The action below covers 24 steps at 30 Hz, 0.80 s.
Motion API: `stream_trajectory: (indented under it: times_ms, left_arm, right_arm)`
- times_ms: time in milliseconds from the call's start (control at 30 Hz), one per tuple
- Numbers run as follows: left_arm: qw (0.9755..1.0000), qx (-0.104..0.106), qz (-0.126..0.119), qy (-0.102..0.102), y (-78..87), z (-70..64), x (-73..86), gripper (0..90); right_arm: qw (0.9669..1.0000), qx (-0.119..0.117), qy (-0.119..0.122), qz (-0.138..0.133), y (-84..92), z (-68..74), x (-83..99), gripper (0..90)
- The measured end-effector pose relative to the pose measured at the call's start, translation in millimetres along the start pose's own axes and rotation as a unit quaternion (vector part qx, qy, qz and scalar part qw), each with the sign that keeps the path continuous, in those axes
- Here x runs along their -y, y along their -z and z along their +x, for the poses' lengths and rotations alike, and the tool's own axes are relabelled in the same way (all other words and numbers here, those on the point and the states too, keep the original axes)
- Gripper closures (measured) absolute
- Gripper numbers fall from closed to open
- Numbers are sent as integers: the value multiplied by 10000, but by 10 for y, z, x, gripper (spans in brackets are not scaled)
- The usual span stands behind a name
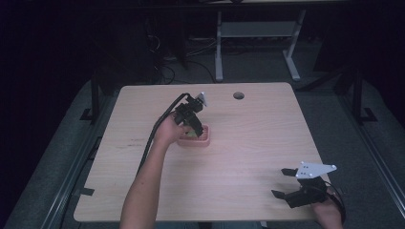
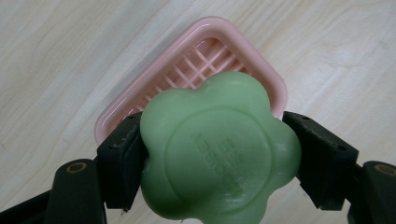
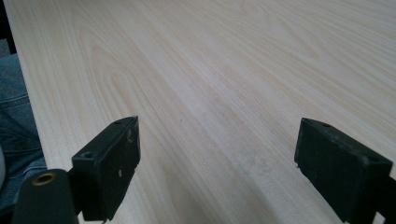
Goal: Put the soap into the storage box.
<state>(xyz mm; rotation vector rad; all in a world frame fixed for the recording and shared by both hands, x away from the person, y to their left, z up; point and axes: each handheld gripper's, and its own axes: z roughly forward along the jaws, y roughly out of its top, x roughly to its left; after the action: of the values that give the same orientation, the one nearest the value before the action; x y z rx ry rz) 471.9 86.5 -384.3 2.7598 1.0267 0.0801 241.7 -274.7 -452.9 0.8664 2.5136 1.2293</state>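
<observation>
The left hand-held gripper (image 2: 212, 154) pinches a green soap bar (image 2: 217, 151) shaped like a flower, and it holds the bar just above a pink soap dish (image 2: 130, 100) that sits near the middle of the worktop (image 1: 248, 143). In the left gripper view the bar hides the near half of the dish, so I cannot tell if the soap already touches the grid inside or hangs over it.

I think the main risk is in the grip. The jaws press on the rounded lobes of the bar from two sides, and soap is smooth, so it may turn or slide out before it reaches the dish. A second risk is the placing itself: if the bar comes down on the raised rim and not inside, it may tip onto the worktop, or push the light dish away. To open the jaws too high could also make the bar bounce out.

The right hand-held gripper (image 1: 289, 183) rests near the front right corner of the worktop, well apart from the dish. Its jaws are spread wide, with nothing between them, only bare wood in front.
</observation>
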Motion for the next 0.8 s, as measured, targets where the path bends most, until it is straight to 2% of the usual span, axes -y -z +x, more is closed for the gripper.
stream_trajectory:
  times_ms: [167,433,567,633,800]
  left_arm:
    - [9999,24,102,74,-109,9,-36,264]
    - [9996,49,118,240,-189,62,-67,264]
    - [9990,134,145,393,-234,86,-69,264]
    - [9992,117,199,322,-253,97,-76,264]
    - [9988,173,154,432,-300,81,-86,263]
  right_arm:
    - [10000,2,0,-20,6,0,1,138]
    - [10000,8,-11,-24,8,4,1,138]
    - [10000,5,4,-18,9,4,2,138]
    - [10000,11,-1,-24,11,4,2,138]
    - [10000,14,-1,-23,12,6,2,138]
